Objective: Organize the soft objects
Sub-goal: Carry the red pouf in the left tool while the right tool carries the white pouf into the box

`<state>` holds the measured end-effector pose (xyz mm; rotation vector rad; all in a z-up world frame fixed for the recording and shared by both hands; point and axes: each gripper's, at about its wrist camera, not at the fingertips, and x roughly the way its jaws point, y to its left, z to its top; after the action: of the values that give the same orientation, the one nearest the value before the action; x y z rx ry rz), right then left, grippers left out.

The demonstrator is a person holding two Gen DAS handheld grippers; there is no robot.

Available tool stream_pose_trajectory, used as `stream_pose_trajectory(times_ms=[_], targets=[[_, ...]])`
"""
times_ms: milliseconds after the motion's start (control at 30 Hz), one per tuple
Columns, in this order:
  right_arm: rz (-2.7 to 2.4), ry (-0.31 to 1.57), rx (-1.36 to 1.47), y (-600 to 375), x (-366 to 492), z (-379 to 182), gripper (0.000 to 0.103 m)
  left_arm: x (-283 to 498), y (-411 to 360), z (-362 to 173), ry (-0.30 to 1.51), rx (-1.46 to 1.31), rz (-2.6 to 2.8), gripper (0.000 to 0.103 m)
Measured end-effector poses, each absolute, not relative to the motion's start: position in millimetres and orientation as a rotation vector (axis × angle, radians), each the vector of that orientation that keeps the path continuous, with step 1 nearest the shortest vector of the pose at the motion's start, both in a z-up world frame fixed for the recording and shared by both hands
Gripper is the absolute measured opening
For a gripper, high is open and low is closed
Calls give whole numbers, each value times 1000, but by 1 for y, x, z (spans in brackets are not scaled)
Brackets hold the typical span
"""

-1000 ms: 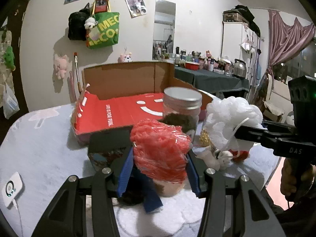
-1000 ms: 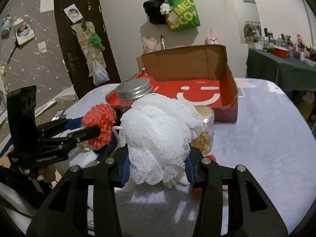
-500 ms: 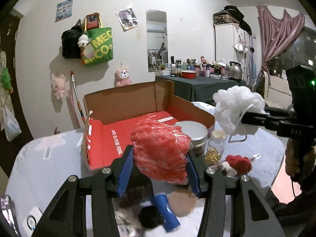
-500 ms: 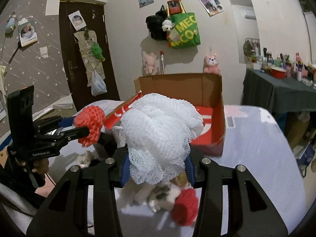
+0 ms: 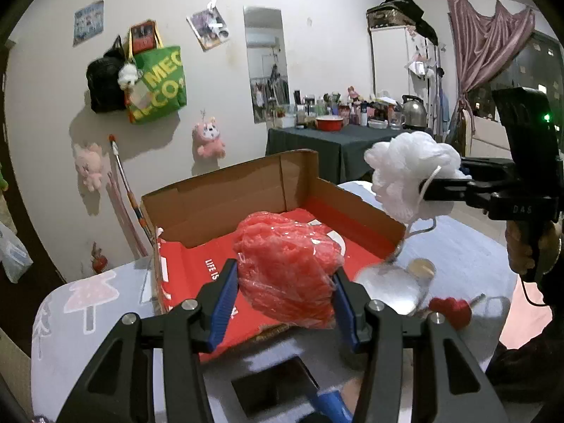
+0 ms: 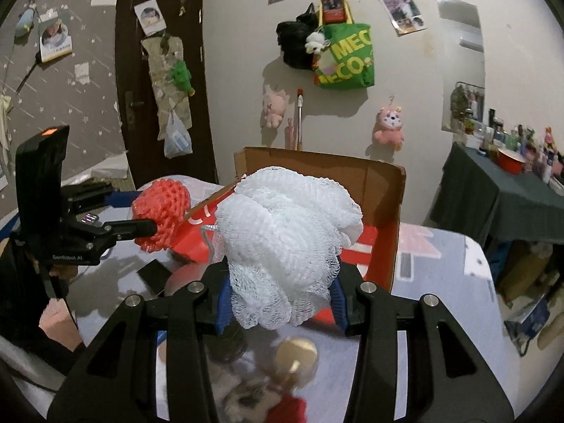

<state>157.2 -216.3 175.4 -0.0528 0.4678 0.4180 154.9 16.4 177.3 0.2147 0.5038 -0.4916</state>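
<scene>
My left gripper (image 5: 282, 299) is shut on a red mesh bath puff (image 5: 287, 268) wrapped in clear film, held in the air just in front of the open cardboard box (image 5: 225, 197) with its red lining. My right gripper (image 6: 280, 303) is shut on a white mesh bath puff (image 6: 285, 243), also lifted above the table, near the box's front right corner. From the left wrist view the white puff (image 5: 412, 172) hangs right of the box; from the right wrist view the red puff (image 6: 162, 215) sits left of it.
Below the grippers on the grey patterned tablecloth (image 5: 84, 303) lie a silver-lidded jar (image 5: 391, 285), a small gold-lidded jar (image 6: 296, 356), a red soft toy (image 5: 451, 310), a black box (image 5: 271, 387) and a blue item. A dark-clothed side table (image 6: 511, 197) with bottles stands right.
Both grippers have risen from the table with their puffs and moved toward the box. The jars and toys now lie below them.
</scene>
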Motion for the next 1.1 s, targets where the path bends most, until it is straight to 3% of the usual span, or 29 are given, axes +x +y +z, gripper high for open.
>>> stream_pose_trajectory(times_ms=[300,700,1100], targets=[[433,611,-107,-197,255,179,42,237,13,176,622,230,-471,53],[306,874,-71,-174,396,123,42,354,-15,124,795,248,-441,53],[213,1018,-59,-174,446,72,44,415,-21,69,904,262,-356,55]])
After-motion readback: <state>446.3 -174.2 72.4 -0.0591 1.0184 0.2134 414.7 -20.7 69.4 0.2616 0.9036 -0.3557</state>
